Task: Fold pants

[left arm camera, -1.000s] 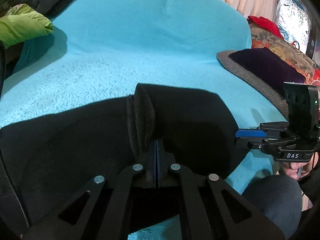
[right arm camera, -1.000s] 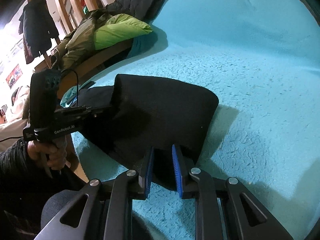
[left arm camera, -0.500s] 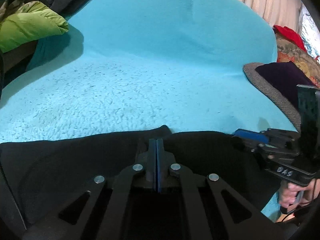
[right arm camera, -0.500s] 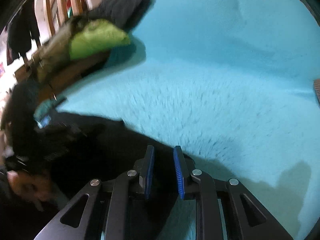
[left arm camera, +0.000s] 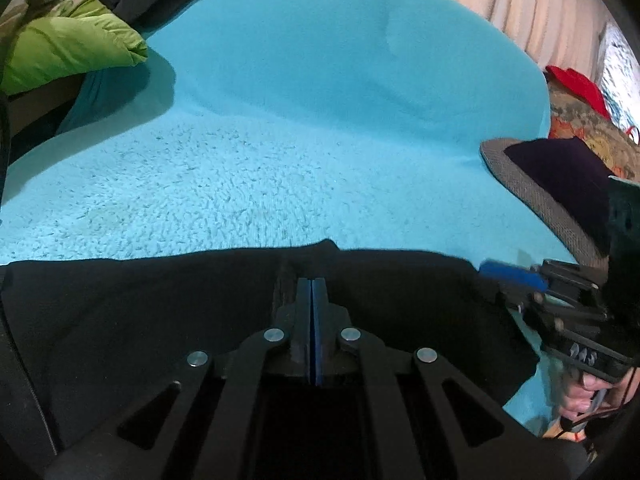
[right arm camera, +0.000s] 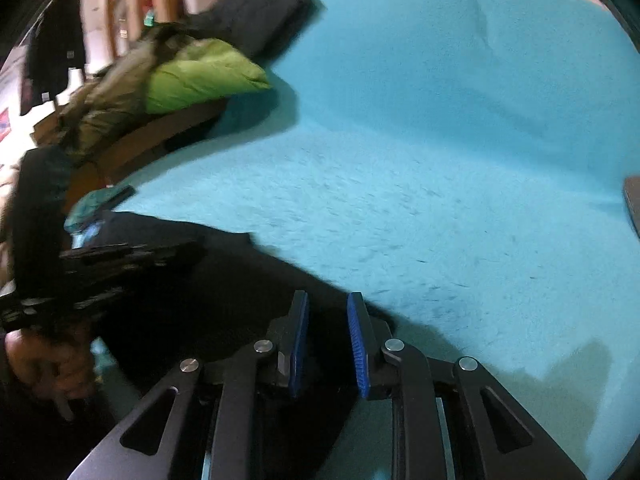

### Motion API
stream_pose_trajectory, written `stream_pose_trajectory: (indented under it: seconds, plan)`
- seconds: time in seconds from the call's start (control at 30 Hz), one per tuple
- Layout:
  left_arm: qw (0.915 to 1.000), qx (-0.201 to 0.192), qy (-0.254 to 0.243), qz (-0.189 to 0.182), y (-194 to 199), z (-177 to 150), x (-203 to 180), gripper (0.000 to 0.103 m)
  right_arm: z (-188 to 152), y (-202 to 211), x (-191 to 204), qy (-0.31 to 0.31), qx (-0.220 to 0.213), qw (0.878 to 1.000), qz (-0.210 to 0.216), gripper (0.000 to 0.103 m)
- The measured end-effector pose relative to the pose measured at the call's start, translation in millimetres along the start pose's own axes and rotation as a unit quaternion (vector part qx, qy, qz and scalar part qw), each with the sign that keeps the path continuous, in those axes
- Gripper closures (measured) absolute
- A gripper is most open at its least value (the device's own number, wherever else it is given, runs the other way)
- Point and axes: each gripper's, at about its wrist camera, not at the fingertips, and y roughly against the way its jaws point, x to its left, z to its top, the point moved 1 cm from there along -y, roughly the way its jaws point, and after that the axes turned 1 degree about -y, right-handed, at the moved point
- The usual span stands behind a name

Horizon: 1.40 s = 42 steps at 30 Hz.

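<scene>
— On the near edge of the turquoise blanket (left arm camera: 280,168), where are the black pants (left arm camera: 140,312) lying?

— They are stretching in a dark band from left to right across the near part of the fleece; the far side of the blanket is lying bare up to the green jacket (left arm camera: 68,52) at the far left and the grey-rimmed cushion (left arm camera: 532,196) at the right.

— What is the left gripper (left arm camera: 312,284) doing?

— Its jaws are pressing flat together, pinching a raised ridge of the pants' far edge; the cloth is puckering just beside the tips.

— And the right gripper (right arm camera: 326,312)?

— Its blue pads (right arm camera: 356,340) are standing narrowly apart, hovering over the right end of the pants; whether cloth is sitting between them I cannot tell; the view is blurring.
</scene>
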Motion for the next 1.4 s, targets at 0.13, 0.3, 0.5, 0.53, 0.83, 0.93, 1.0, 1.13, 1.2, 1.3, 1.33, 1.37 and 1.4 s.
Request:
stream_pose_trajectory:
  seconds: [0.13, 0.3, 0.5, 0.53, 0.83, 0.93, 1.0, 1.13, 1.2, 1.3, 1.33, 1.37, 1.4]
  plan:
    - [0.9999, 0.005, 0.01, -0.003, -7, 2, 3, 0.102, -16, -10, -1, -0.003, 0.003, 1.0, 0.004, 0.082]
    - [0.9999, 0.008, 0.014, -0.006, -10, 3, 4, 0.102, -7, 7, -6, -0.03, -0.007, 0.999, 0.012, 0.079]
    - [0.9999, 0.008, 0.012, -0.004, -11, 4, 4, 0.102, -22, -1, 2, -0.012, 0.017, 1.0, 0.018, 0.078]
    - [0.9999, 0.007, 0.011, -0.004, -11, 4, 4, 0.102, -20, 0, 2, -0.016, 0.02, 0.999, 0.019, 0.078]
    - [0.9996, 0.003, 0.024, -0.018, -8, 4, 5, 0.102, 1, 18, -33, -0.042, -0.042, 0.992, -0.113, 0.072]
    - [0.9993, 0.001, 0.029, -0.021, -7, 4, 4, 0.1, -19, 0, -52, -0.082, -0.008, 0.983, -0.167, 0.07]
    - [0.9992, -0.001, 0.03, -0.026, -7, 4, 3, 0.095, -28, -9, -63, -0.113, 0.022, 0.976, -0.183, 0.071]
    - [0.9969, -0.006, 0.031, -0.072, -5, 5, -3, 0.043, -27, -6, -57, -0.109, 0.008, 0.971, -0.213, 0.071]
    - [0.9932, -0.01, 0.014, -0.115, -4, 5, -13, 0.01, -26, -13, -52, -0.095, 0.021, 0.971, -0.219, 0.066]
    - [0.9962, -0.016, -0.022, -0.082, -1, 0, -28, 0.008, -26, -15, -51, -0.085, 0.026, 0.968, -0.233, 0.061]
    - [0.9964, -0.016, -0.029, -0.078, 0, -2, -31, 0.008, -30, -14, -53, -0.087, 0.026, 0.968, -0.233, 0.06]
    - [0.9964, -0.019, -0.033, -0.076, 1, -2, -31, 0.008, -30, -14, -55, -0.092, 0.025, 0.969, -0.229, 0.06]
    - [0.9966, -0.022, -0.03, -0.073, 4, -1, -30, 0.008, -31, -13, -58, -0.096, 0.025, 0.969, -0.226, 0.059]
